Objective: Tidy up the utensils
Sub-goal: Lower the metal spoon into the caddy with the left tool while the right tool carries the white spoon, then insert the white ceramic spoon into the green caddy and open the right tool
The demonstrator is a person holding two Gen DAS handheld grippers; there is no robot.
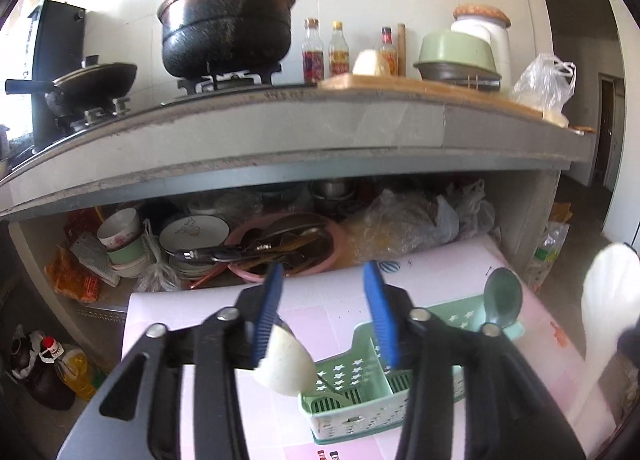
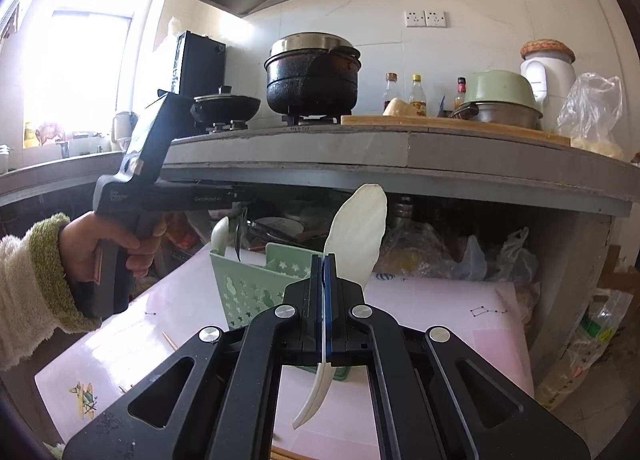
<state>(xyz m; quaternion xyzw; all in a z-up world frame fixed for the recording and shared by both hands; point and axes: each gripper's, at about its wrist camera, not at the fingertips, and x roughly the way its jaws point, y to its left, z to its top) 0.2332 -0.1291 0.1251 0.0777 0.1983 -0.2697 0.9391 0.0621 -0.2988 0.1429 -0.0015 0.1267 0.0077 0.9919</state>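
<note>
Clamped in my right gripper (image 2: 324,260) is a white rice paddle (image 2: 356,232), while my left gripper (image 1: 326,302) gapes above the green caddy (image 1: 360,344).

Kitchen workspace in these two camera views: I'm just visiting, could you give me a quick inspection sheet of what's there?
Surface: pink patterned tabletop, low in front of the counter.
Job's things: green utensil caddy on the tabletop; green spoon standing in it; white spoon at its near end; white rice paddle held up by the right gripper.
Clutter: toothpick-like sticks on the tabletop.
Grippers: left gripper open above the caddy; right gripper shut on the paddle.
Cables: nothing seen.
Surroundings: black pot and wok on the stove; sauce bottles; pink basin of utensils and bowls under the counter.
</note>
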